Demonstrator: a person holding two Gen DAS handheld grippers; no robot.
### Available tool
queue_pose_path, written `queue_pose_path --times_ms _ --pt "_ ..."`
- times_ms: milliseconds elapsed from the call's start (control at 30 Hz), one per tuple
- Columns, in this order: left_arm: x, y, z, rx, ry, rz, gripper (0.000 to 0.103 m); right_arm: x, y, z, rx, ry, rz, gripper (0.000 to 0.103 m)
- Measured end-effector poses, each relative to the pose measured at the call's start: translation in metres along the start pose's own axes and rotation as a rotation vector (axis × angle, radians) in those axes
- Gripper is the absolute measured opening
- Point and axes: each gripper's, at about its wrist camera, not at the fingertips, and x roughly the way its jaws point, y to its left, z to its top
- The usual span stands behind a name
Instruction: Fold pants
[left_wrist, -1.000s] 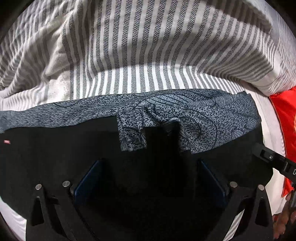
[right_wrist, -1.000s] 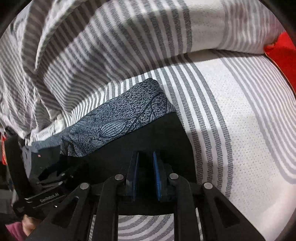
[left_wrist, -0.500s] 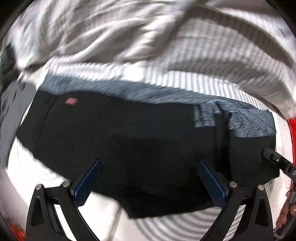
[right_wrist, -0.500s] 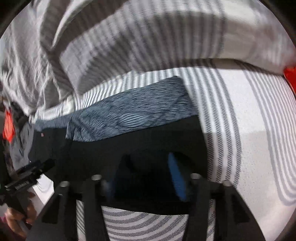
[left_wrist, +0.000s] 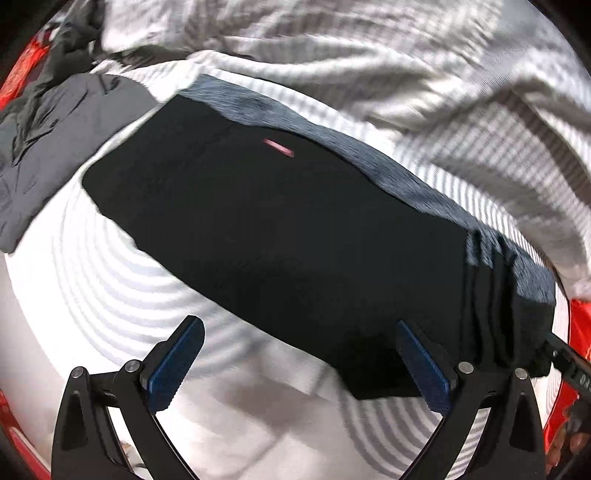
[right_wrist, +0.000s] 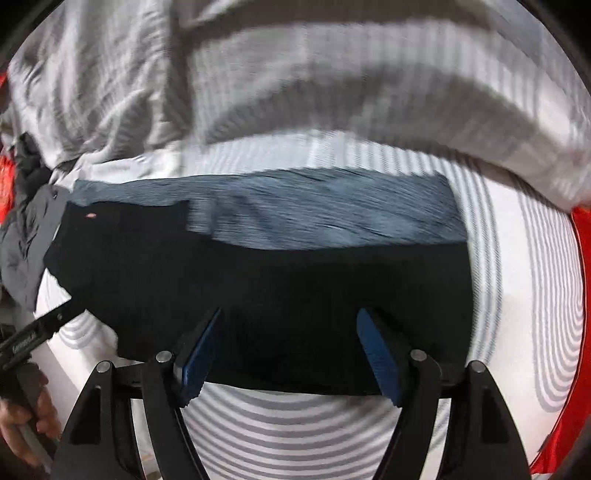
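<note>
The black pants lie folded in a long band on the striped bedsheet, with a blue-grey patterned layer along the far edge and a small red label. The pants also show in the right wrist view, with the patterned layer behind. My left gripper is open and empty, just in front of the near edge. My right gripper is open and empty, its pads over the pants' near edge. Its tip shows at the pants' right end.
A rumpled striped blanket is heaped behind the pants. A grey garment lies at the far left. Red fabric borders the bed on the right. A hand holds the left gripper's handle.
The right gripper has opened and let go of the pants. Both grippers have drawn back, so the whole folded band now shows. The left view has swung left.
</note>
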Motion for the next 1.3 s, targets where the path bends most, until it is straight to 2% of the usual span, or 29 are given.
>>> queue_pose_path --times_ms 67,167,267,433,567,633,667,767,933,1067,1133,1167,1200,1233,1267,1300 --pt "-0.002 0.017 0.006 -0.033 -0.007 -0.005 0.103 0.009 0.02 0.004 -0.007 0.008 0.013 0.077" --pt "-0.003 0.051 0.018 -0.103 -0.017 -0.016 0.103 0.038 0.025 0.003 0.079 0.079 0.069 0.081" --pt "-0.002 0.086 0.029 -0.184 -0.033 -0.031 0.103 0.051 0.032 0.001 0.061 0.045 0.056 0.095" --pt "0.004 0.14 0.045 -0.338 -0.059 -0.107 0.103 0.061 0.056 -0.004 -0.093 0.082 -0.053 0.097" --pt "0.024 0.165 0.054 -0.418 -0.042 -0.182 0.103 0.068 0.067 -0.003 -0.113 0.095 -0.101 0.1" --pt "0.033 0.167 0.058 -0.42 -0.032 -0.203 0.101 0.072 0.07 0.0 -0.115 0.102 -0.118 0.102" --pt "0.036 0.166 0.059 -0.417 -0.028 -0.21 0.094 0.075 0.073 0.0 -0.121 0.107 -0.134 0.102" --pt "0.042 0.162 0.062 -0.399 -0.023 -0.227 0.094 0.08 0.079 0.005 -0.138 0.113 -0.155 0.103" --pt "0.046 0.142 0.067 -0.374 -0.006 -0.318 0.093 0.08 0.078 0.006 -0.132 0.11 -0.144 0.103" --pt "0.056 0.127 0.07 -0.371 0.001 -0.306 0.093 0.078 0.078 0.005 -0.117 0.105 -0.135 0.102" --pt "0.057 0.124 0.073 -0.386 -0.007 -0.305 0.093 0.075 0.075 0.009 -0.099 0.102 -0.121 0.099" --pt "0.057 0.124 0.073 -0.393 -0.008 -0.301 0.087 0.072 0.074 0.012 -0.094 0.1 -0.117 0.096" --pt "0.055 0.126 0.073 -0.396 -0.01 -0.289 0.082 0.067 0.074 0.015 -0.087 0.095 -0.105 0.088" --pt "0.052 0.13 0.072 -0.396 -0.012 -0.278 0.071 0.062 0.074 0.019 -0.079 0.092 -0.084 0.079" --pt "0.052 0.132 0.072 -0.4 -0.016 -0.265 0.058 0.056 0.076 0.025 -0.065 0.086 -0.051 0.075" --pt "0.052 0.134 0.071 -0.402 -0.016 -0.254 0.051 0.052 0.078 0.029 -0.059 0.081 -0.03 0.072"
